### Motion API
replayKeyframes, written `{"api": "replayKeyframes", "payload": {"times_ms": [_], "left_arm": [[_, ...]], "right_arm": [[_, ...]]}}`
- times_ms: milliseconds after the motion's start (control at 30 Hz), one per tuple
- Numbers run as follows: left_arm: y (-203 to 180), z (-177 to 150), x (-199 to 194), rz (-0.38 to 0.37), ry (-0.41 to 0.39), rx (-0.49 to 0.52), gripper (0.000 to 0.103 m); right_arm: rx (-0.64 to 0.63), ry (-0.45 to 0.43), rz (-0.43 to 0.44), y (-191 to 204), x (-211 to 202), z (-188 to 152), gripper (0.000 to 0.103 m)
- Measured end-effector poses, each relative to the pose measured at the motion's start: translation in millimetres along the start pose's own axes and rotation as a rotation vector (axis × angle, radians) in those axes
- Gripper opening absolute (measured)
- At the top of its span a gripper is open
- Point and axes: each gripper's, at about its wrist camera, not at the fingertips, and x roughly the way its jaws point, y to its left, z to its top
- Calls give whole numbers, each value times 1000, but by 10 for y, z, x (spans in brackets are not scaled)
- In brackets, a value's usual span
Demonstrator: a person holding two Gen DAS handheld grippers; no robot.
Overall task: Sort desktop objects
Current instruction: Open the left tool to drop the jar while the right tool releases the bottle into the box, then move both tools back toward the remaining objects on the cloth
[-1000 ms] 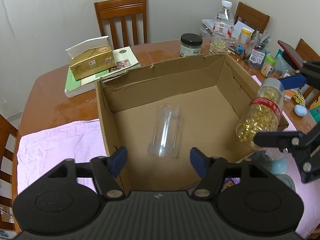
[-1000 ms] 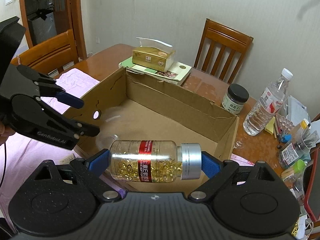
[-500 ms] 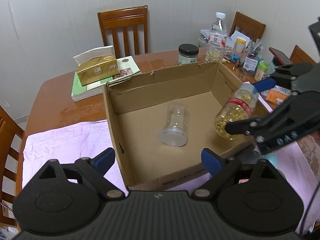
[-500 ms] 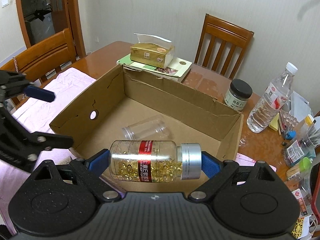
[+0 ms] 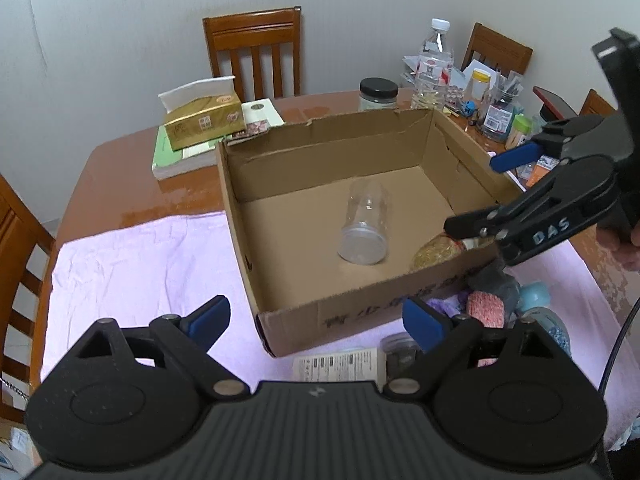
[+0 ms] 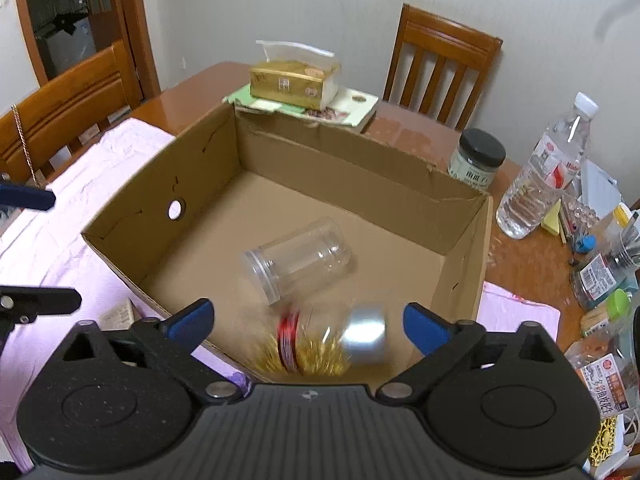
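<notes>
Our right gripper (image 6: pixel 306 322) hangs over the near edge of the cardboard box (image 6: pixel 132 216) — jaws wide; our left gripper (image 5: pixel 316 318) gapes just before it.

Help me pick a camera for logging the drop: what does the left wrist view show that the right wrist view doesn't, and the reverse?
Only the left wrist view shows the right gripper from outside, open over the box's near right corner, and handwriting on the box front. Only the right wrist view shows the capsule bottle whole, blurred, with red band and silver cap, and the round hole in the box wall. Both show the cardboard box, the clear jar lying inside, and the tissue box.
</notes>
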Motion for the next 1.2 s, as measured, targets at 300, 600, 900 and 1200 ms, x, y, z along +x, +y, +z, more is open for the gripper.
{"api": "replayKeyframes", "payload": {"times_ms": [300,600,900,1200], "left_arm": [[-66,-236,-25,-9,11,18,93],[-148,-547,27,-43,80,9,93],[-317,-794,12,-72,118,14,93],[-557,-959,-24,-94,134,69,94]], "right_arm": [[-33,-60,1,81,-310,-182,103],[-47,-45,3,260,-511,-562,103],[-2,-15,-27,375,-638,-877,103],[58,31,-60,497,-732,-1172,103]]}}
